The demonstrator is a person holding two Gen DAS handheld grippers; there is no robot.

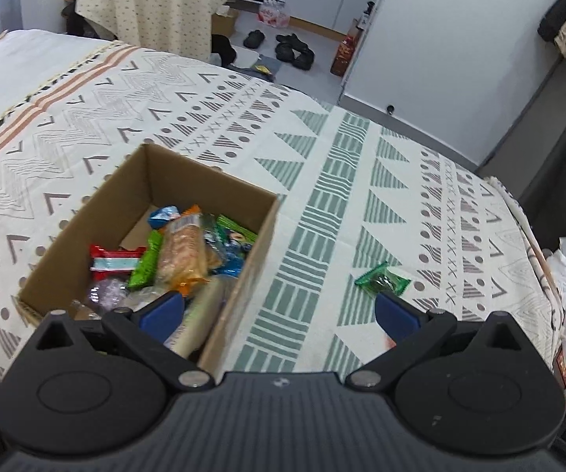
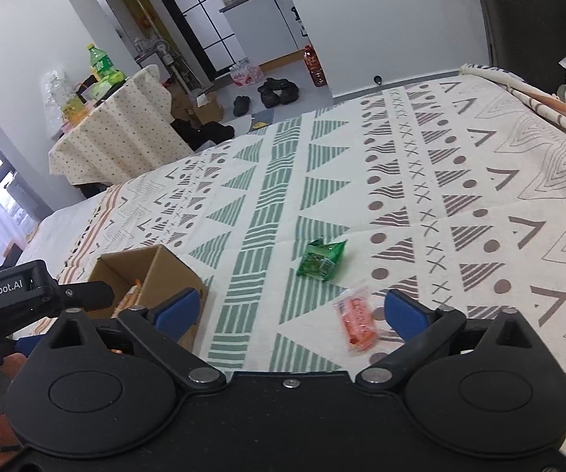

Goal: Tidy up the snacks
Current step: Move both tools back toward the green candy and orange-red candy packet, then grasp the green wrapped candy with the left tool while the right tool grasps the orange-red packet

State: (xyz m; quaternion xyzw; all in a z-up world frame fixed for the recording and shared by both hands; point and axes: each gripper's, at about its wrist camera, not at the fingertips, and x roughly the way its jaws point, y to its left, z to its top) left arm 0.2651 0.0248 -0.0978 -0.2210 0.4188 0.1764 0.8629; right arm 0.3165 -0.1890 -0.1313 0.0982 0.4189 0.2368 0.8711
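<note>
**A:** Start with the left wrist view. How does the claw stand there?

**B:** The left gripper (image 1: pixel 279 312) is spread wide, with nothing between its blue pads. Its left pad hangs over the near end of the cardboard box (image 1: pixel 243 275), above the snacks; its right pad is out over the patterned cloth (image 1: pixel 322 181).

**A:** And the snacks?

**B:** The box is crowded with wrapped snacks: a red and white bar (image 1: pixel 115 261), a green wrapper (image 1: pixel 147 261) and a long clear pack of pale biscuits (image 1: pixel 182 251), with blue packets behind them. One green snack packet (image 1: pixel 382 279) lies loose on the cloth, to the right of the box and just beyond the right pad's tip. Whether they touch I cannot tell.

**A:** Now the right wrist view.

**B:** The right gripper (image 2: pixel 291 312) also gapes fully and clamps nothing. An orange snack packet (image 2: pixel 356 320) lies flat on the cloth inside the span of the jaws, near the right pad yet apart from it. The green packet (image 2: pixel 320 259) sits farther out, beyond the fingertips and a little right of centre.

**A:** Is the box visible?

**B:** Yes, at lower left, its near corner partly hidden behind the left pad. The left gripper (image 2: pixel 27 295) reaches over it from the frame's left edge, and part of a hand (image 2: pixel 11 362) shows beneath it.
</note>
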